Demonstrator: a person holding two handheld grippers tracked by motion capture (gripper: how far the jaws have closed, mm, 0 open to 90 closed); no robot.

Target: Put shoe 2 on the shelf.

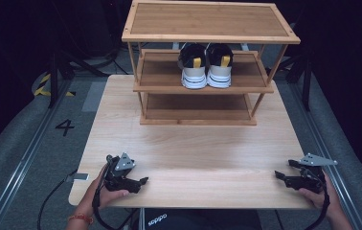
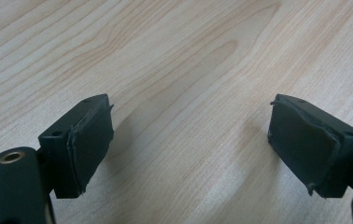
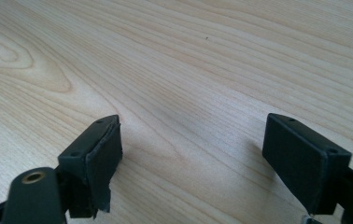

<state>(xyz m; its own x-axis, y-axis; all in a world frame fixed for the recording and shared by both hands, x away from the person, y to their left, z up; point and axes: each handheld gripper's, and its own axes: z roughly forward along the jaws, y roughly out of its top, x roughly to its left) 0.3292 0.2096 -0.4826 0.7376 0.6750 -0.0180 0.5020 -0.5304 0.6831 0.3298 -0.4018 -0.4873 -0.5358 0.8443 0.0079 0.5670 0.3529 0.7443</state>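
A pair of black, white and yellow sneakers (image 1: 205, 65) stands heels toward me on the middle shelf of a wooden shoe rack (image 1: 208, 28) at the far side of the table. My left gripper (image 1: 138, 184) rests near the table's front left corner, held by a hand, jaws wide apart over bare wood (image 2: 191, 135). My right gripper (image 1: 280, 177) sits near the front right corner, also open with nothing between its pads (image 3: 193, 158). Both are far from the shoes.
The light wooden table (image 1: 193, 153) stretches between the grippers and the rack. The rack's top shelf and bottom shelf (image 1: 198, 108) hold nothing. Grey floor with rails and a "4" mark (image 1: 64, 126) lies to the left.
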